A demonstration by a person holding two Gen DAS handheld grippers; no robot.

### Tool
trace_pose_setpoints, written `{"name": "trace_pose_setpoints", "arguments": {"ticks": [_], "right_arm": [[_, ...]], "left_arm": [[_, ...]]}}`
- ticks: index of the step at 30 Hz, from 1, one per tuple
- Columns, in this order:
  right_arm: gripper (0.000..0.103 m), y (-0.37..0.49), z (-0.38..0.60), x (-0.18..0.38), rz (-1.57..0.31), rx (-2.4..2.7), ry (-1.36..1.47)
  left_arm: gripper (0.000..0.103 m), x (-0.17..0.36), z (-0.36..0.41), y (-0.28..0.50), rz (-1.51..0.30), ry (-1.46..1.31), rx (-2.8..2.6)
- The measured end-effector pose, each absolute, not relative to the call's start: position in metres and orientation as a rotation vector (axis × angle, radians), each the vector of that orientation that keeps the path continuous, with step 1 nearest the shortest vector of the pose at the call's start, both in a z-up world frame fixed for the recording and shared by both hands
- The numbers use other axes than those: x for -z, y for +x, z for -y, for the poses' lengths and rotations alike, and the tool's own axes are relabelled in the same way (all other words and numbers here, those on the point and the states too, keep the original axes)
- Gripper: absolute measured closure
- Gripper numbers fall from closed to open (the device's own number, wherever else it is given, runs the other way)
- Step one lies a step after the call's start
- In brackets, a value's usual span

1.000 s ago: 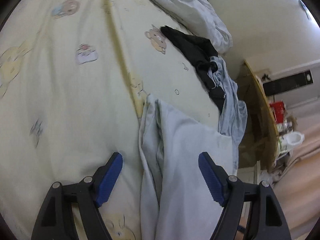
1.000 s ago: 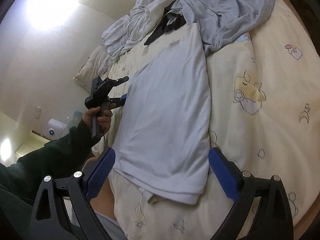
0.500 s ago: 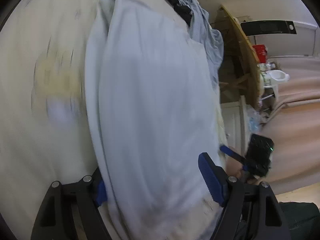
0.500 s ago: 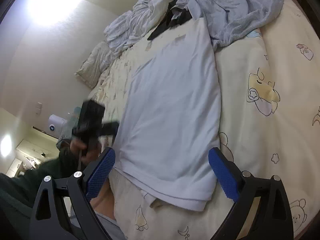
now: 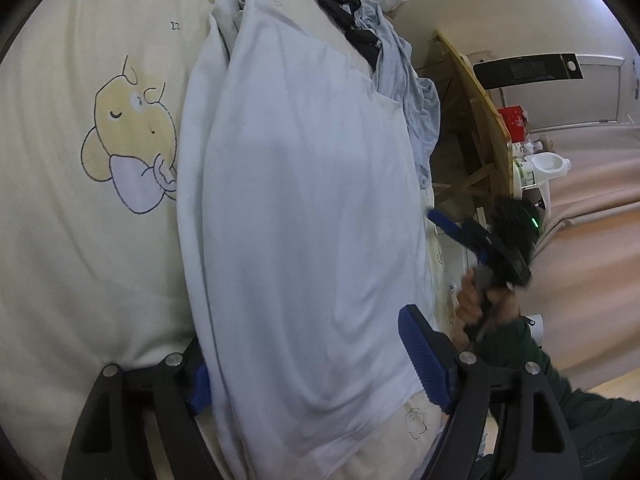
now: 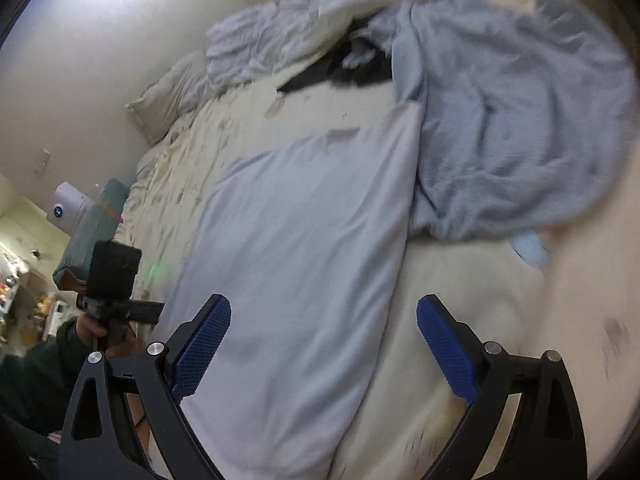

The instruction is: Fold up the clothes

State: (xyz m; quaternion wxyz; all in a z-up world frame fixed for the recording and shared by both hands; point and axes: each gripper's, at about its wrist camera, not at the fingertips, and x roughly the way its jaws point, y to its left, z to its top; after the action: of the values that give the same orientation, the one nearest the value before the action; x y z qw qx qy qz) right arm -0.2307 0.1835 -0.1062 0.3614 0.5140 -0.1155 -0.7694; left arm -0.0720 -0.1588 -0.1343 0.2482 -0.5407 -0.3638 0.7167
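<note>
A pale blue garment (image 5: 304, 200), folded lengthwise into a long strip, lies flat on the cartoon-print sheet (image 5: 80, 260). My left gripper (image 5: 312, 372) is open and straddles the strip's near end; the cloth's edge covers part of its left pad (image 5: 200, 388). In the right wrist view the same garment (image 6: 296, 272) runs up the bed, and my right gripper (image 6: 324, 344) is open over its near right edge, holding nothing. Each view shows the other gripper in a hand at the bed's edge: the right gripper (image 5: 452, 226) and the left gripper (image 6: 152, 312).
A crumpled grey-blue garment (image 6: 500, 140) and a black garment (image 6: 344, 68) lie past the strip's far end, with a white duvet (image 6: 320, 12) and pillow (image 6: 172, 88) beyond. A wooden table (image 5: 480, 92) with clutter stands beside the bed. An air purifier (image 6: 68, 206) stands at the left.
My left gripper came down from above the bed to the garment's near end. My right gripper moved forward and tilted up along the strip. Both stayed open.
</note>
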Motion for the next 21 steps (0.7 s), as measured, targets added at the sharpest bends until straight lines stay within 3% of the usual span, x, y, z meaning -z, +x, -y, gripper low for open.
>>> {"name": "trace_pose_setpoints", "arguments": {"ticks": [8, 16, 21], "right_arm": [[0.006, -0.249, -0.181, 0.132, 0.419, 1.707, 1.422], [0.007, -0.149, -0.19, 0.136, 0.497, 1.515, 1.533], [0.011, -0.113, -0.211, 0.132, 0.617, 1.53, 1.527]], "left_arm": [[0.022, 0.135, 0.162, -0.074, 0.998, -1.469, -1.936], [0.022, 0.13, 0.154, -0.064, 0.973, -1.526, -1.916], [0.022, 0.128, 0.153, -0.045, 1.047, -1.553, -1.932]]}}
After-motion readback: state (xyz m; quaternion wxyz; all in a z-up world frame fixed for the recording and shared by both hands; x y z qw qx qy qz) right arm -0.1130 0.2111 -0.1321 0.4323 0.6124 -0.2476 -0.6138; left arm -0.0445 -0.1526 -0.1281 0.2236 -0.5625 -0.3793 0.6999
